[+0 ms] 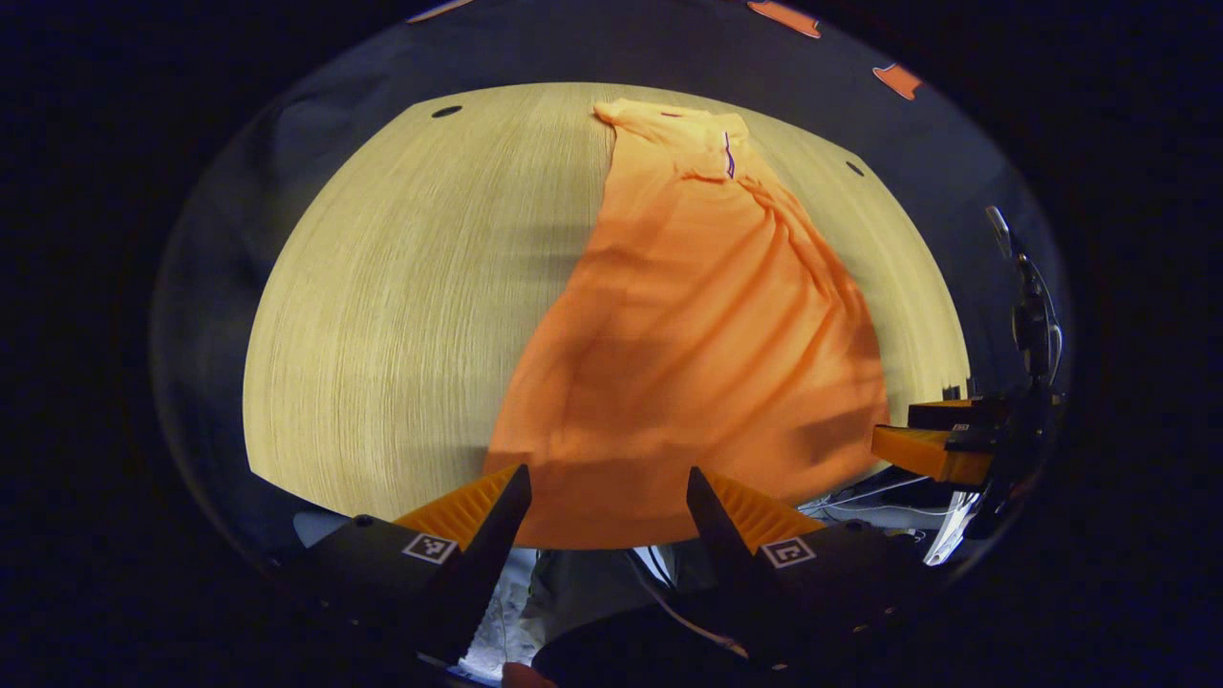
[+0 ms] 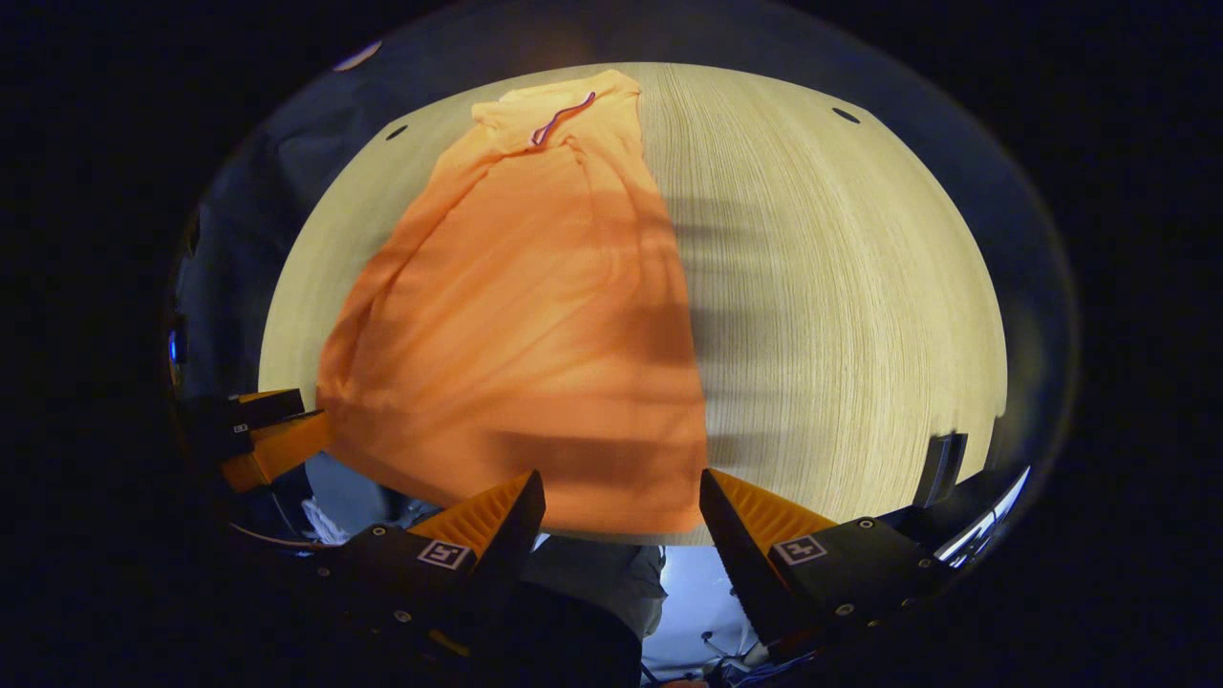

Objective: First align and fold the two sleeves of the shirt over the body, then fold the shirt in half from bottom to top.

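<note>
Left gripper view: left gripper (image 1: 608, 487) jaws wide apart, holding nothing.
Shirt (image 1: 697, 334): orange, flat on wooden table (image 1: 401, 315).
Right gripper (image 2: 621, 492): jaws wide, empty, at hem.

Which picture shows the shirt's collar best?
The right gripper view: the collar lies at the far end of the orange shirt, its dark trim open to the camera. The left gripper view shows the collar more bunched, its trim a short stroke.

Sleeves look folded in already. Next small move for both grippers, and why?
Probably ease both forward and close on the hem: the shirt lies as a narrow strip on the table, and the left gripper and right gripper sit open at its near edge, nothing gripped.
</note>
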The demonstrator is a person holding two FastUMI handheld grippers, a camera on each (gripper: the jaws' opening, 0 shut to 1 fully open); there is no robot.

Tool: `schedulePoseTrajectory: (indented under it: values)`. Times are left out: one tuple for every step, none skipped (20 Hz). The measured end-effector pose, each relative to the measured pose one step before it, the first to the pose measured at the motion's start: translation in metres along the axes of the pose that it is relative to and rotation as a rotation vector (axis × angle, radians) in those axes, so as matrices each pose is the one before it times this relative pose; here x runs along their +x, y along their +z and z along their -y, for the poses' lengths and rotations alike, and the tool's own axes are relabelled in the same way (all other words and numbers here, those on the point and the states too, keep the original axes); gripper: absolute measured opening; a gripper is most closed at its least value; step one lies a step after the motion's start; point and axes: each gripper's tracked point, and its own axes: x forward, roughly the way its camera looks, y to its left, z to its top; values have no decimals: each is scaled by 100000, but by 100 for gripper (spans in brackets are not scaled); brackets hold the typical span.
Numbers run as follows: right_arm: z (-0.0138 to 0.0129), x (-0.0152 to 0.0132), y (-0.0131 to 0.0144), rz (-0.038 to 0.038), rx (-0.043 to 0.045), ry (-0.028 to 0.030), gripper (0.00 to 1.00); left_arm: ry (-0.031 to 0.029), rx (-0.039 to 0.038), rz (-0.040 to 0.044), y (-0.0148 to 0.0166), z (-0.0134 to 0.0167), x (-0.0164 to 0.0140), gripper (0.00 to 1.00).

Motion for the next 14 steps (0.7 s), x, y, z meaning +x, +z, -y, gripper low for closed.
schedulePoseTrajectory:
  values:
    - [-117, 399, -319, -851, 19, -22, 99, 871, 797, -1355, -850, -79, 503, 99]
    - [-100, 390, -123, -538, -700, -244, 99, 1125, 362, -677, -370, -252, 434, 99]
    - [128, 420, -220, -1053, -1372, -1140, 99, 1095, -166, -683, -410, -286, 429, 99]
    - [162, 357, -108, -385, -838, -1483, 99, 330, -527, -339, -292, 49, 315, 99]
    - [196, 413, -264, -669, -930, -1353, 99, 390, -601, -687, -285, -23, 397, 99]
    - [114, 359, -128, -404, -1790, -1094, 99, -18, -161, -1293, -440, 153, 369, 99]
    - [87, 330, -84, -210, -699, -1547, 99, 511, -6, -1358, -422, -129, 388, 99]
    - [-51, 230, -320, -923, -340, -311, 99, 960, -118, -728, -251, 2, 373, 99]
    - [-233, 263, -309, -1094, -131, 56, 99, 723, 19, -91, -260, -6, 154, 99]
    - [20, 113, -145, -684, -821, -976, 99, 840, -164, -221, -61, -57, 216, 99]
    - [-84, 112, 260, 589, -305, -436, 100, 1329, -68, 827, 137, -112, 8, 99]
    - [-40, 22, -97, -676, 279, -254, 99, 1480, 1127, 142, 43, -58, 293, 99]
    - [-19, 114, 36, -58, 1038, -269, 100, 1819, 1245, -390, -78, 34, -36, 99]
    - [-20, 11, -140, -1396, 1281, -198, 100, 890, 1240, -110, 9, 237, -29, 98]
